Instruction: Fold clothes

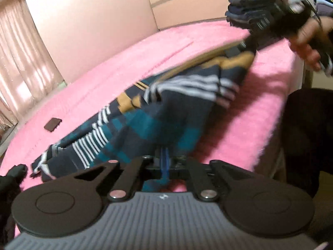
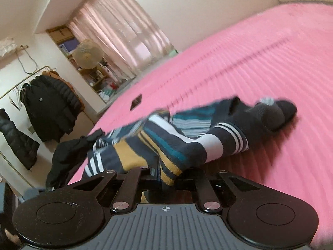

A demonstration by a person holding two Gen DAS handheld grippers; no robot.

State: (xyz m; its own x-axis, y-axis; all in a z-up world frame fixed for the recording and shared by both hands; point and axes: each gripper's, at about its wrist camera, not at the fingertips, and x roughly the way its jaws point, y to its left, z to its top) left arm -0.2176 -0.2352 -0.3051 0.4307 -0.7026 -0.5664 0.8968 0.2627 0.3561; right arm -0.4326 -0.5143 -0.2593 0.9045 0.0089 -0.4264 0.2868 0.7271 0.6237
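Observation:
A striped sweater, navy with teal, mustard and white bands, lies stretched across the pink bed. My left gripper is shut on its near edge. My right gripper shows in the left wrist view at the sweater's far end, held by a hand, shut on the cloth. In the right wrist view the sweater runs away from my right gripper, which pinches a mustard-striped edge. A sleeve with white stripes trails to the right on the bed.
A stack of folded dark clothes sits at the bed's far corner. A small dark flat object lies on the bed. Dark garments lie at the bed's edge. Jackets hang on a rack by the wall.

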